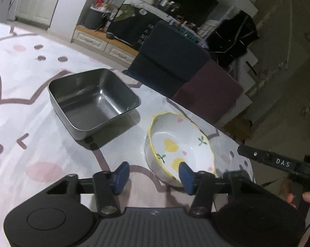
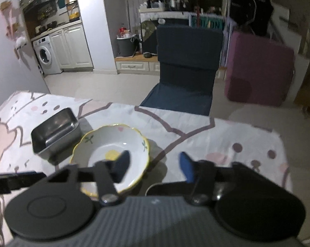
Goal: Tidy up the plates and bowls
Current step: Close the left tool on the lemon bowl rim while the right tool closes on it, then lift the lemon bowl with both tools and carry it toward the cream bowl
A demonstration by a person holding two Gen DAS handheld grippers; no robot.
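A scalloped ceramic bowl (image 1: 179, 146) sits on the patterned tablecloth (image 1: 31, 103), just beside a square metal tray (image 1: 93, 103); the left gripper (image 1: 153, 177) and right gripper (image 2: 152, 165) both hover spread — one pad over the bowl, neither pinching it.

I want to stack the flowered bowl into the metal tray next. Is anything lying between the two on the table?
Nothing visible does. The flowered bowl sits just beside the metal tray, with only bare tablecloth and shadow between them. The tray is empty. The left hand-held gripper is open at the bowl's near rim.
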